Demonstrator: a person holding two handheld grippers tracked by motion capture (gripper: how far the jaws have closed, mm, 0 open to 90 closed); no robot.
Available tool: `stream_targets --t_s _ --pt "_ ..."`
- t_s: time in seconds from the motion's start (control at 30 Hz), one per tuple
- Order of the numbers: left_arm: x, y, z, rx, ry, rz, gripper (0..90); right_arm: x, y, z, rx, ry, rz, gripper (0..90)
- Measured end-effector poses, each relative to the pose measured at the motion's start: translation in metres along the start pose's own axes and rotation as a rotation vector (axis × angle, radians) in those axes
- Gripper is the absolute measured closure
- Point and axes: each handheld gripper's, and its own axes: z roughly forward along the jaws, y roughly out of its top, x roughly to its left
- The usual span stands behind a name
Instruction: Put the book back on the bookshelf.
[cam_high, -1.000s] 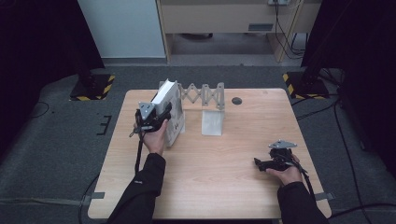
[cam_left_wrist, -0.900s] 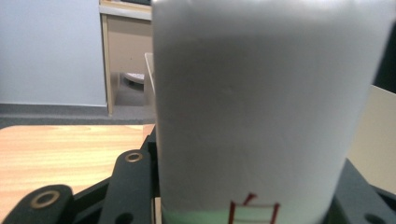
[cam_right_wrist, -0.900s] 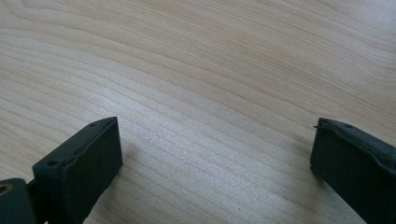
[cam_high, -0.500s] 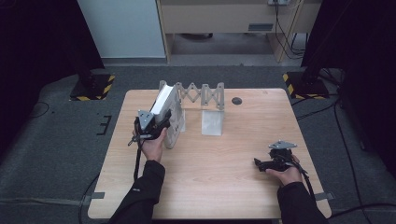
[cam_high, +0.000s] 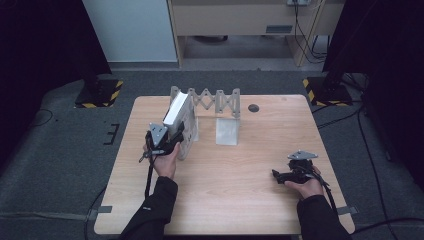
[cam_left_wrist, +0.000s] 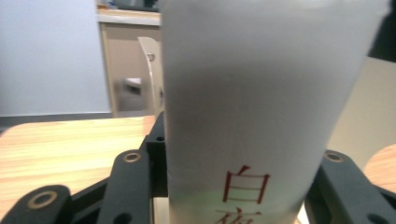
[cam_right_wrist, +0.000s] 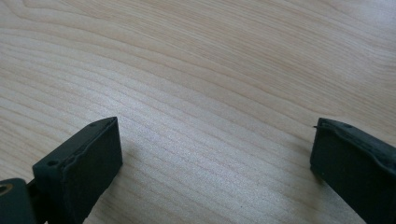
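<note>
While the left gripper (cam_high: 172, 140) stays clenched on the white book (cam_high: 176, 111) at the folding rack's (cam_high: 216, 101) left end, right gripper (cam_right_wrist: 212, 158) rests released on the table (cam_high: 240, 190) — book looks stiff, moderately heavy, smooth-covered; grip across the spine, low.

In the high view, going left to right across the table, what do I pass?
Left tool shut on the white book → accordion rack → dark round hole → right tool, open and resting on the table.
</note>
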Motion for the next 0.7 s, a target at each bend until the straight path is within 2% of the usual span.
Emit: stream_targets --t_s 0.07,0.23,0.53,0.7 --pt "0.003 -0.003 -0.003 -0.023 0.02 -0.016 51.9 0.0 0.0 0.0 0.006 0.006 -0.002 2.5" --pt "0.008 -0.002 -0.003 -0.023 0.024 -0.041 52.0 0.0 0.0 0.0 0.006 0.004 0.002 2.5" --pt "0.008 0.0 0.007 -0.03 0.027 -0.043 52.1 0.0 0.001 0.001 0.0 0.003 -0.003 2.5" --pt "0.008 0.001 0.006 -0.016 0.003 -0.018 50.9 0.0 0.001 0.001 0.0 0.003 -0.003 2.6"
